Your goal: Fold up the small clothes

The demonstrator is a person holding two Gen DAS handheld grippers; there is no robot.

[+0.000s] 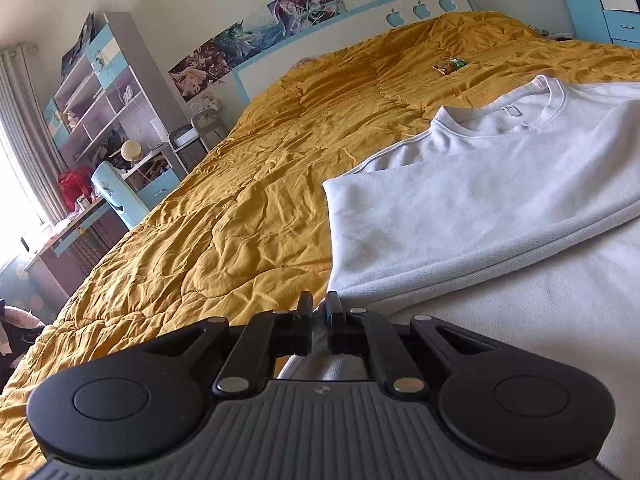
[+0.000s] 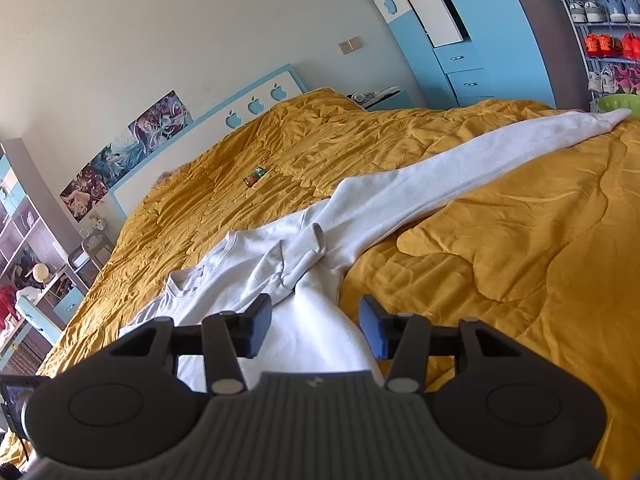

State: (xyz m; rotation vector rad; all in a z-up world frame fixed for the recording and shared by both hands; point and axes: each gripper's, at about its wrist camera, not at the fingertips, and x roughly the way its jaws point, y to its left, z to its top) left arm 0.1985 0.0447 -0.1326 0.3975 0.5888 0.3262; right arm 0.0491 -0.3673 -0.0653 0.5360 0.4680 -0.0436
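We see a white sweatshirt [image 1: 480, 200] lying flat on the yellow quilt [image 1: 240, 208], filling centre-right of the left-wrist frame, collar toward upper right. In the right-wrist view one sleeve [image 2: 460, 172] stretches to the upper right; the other is bunched near frame centre.

L gripper [image 1: 319, 316], bottom centre, has its jaws nearly together, pinched at the shirt's near edge w/ a sliver of white cloth between them; we read it as gripping the fabric. R gripper [image 2: 316, 328] has jaws about halfway apart, nothing between the pads, hanging over the shirt body.

Handling, our call: light, soft, floppy fleece, not fragile, won't slip much on the quilt but will sag and crease. Best holds are hem corners, shoulder seam, cuff.
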